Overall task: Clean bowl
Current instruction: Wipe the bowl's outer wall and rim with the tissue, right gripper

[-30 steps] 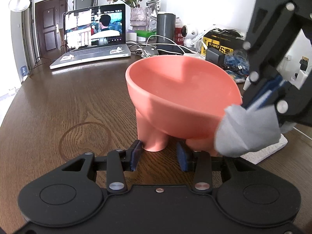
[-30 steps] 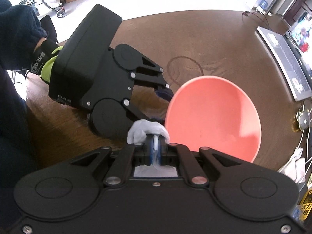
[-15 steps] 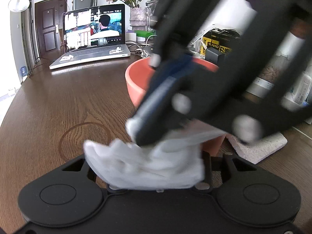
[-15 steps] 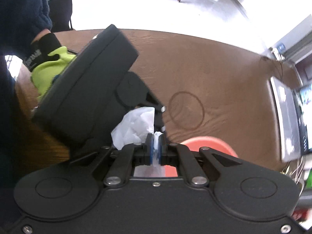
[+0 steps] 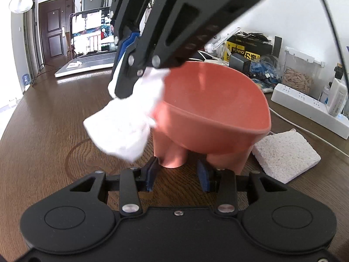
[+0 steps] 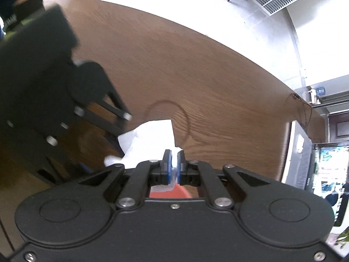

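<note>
On the brown wooden worktop [image 5: 43,120], the pink bowl [image 5: 209,109] stands with one foot gripped between the left gripper [image 5: 177,170] jaws. The right gripper [image 6: 173,164] jaws, clamped on a white tissue [image 5: 126,122], hover beside the rim; wiping the bowl seems underway, so next the tissue must press inside it.

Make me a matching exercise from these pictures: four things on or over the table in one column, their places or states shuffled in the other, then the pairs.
1. salmon-pink footed plastic bowl
2. crumpled white tissue
3. white rectangular sponge
4. open silver laptop

A. pinched in the right tongs
B. far across the brown wooden table, screen lit
C. flat on the table, right of the bowl
D. one foot between the left tongs

Pairs: 1-D, 2-A, 3-C, 4-B
</note>
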